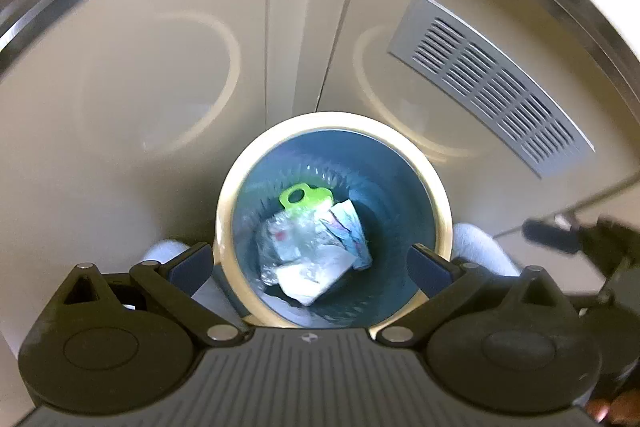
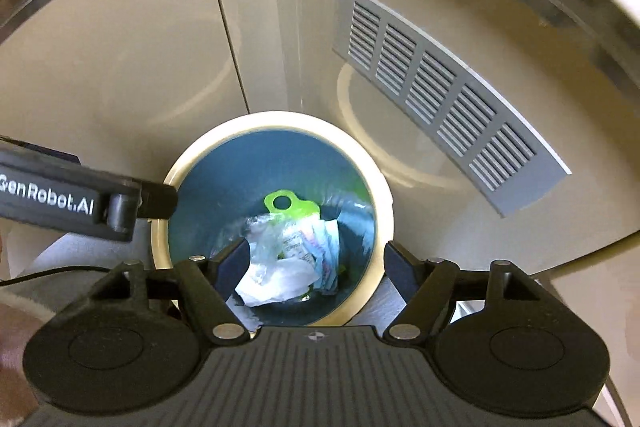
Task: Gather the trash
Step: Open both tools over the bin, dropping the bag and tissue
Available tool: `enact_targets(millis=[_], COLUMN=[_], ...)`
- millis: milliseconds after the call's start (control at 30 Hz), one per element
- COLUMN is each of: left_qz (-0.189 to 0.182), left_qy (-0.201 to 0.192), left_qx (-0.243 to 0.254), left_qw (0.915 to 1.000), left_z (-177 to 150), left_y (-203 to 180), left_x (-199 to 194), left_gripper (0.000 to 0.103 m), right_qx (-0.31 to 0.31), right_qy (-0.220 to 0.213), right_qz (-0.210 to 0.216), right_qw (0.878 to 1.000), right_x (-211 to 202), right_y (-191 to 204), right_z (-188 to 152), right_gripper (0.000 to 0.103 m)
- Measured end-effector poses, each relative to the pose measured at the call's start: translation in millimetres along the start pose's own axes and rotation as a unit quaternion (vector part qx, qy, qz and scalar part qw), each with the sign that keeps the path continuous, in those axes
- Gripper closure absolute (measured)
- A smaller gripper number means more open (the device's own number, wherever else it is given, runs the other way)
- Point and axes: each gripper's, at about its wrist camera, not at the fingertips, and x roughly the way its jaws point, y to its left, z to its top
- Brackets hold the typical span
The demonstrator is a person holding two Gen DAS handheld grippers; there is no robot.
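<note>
Beige cabinet doors (image 1: 140,87); grey vent (image 2: 440,95)

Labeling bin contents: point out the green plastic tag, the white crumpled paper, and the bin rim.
green plastic tag (image 1: 298,201), left wrist view, beside its hole.
white crumpled paper (image 2: 280,279), right wrist view, middle of the sheet.
bin rim (image 1: 228,199), left wrist view, cream left edge.

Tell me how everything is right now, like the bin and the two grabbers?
left gripper: open, empty, above the bin.
right gripper: open, empty, above the bin.
trash bin: upright, no lid, partly filled.
green plastic tag: lying inside the bin.
crumpled clear plastic: inside the bin.
white paper: crumpled, on top of the pile.
printed wrapper: folded, inside the bin.
vent grille: fixed flat on the door.
</note>
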Motion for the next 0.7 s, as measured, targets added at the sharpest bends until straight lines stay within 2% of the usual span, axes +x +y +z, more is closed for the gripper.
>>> enact_targets(millis=[100,233,467,700], left_qz=[0.009,0.023,0.032,0.033], left_qy=[-0.017,-0.040,-0.051,-0.054], left_qx=[0.016,0.011,0.038,0.037], left_qw=[0.9997,0.9989,0.9974,0.9973], left_z=[-4.2,-4.8,-6.0,-7.3], left_y=[-4.5,-5.1,-12.9,-11.9], left_x=[-12.9,-23.8,-32.6,-33.5], left_gripper=[0.000,0.000,0.000,0.000], right_qx=[-0.007,-0.008,0.012,0.017], right_qy=[-0.012,-0.030,-0.029,-0.026], right_qz=[-0.001,-0.003,0.000,0.000], right_qw=[1.000,1.000,1.000,1.000], right_x=[-5.7,-7.0,-5.7,-4.9], right_y=[-2.5,-6.1,-14.8,-14.5], right_z=[-5.6,-11.8,-15.6,-18.7], right_gripper=[0.024,0.024,0.023,0.023])
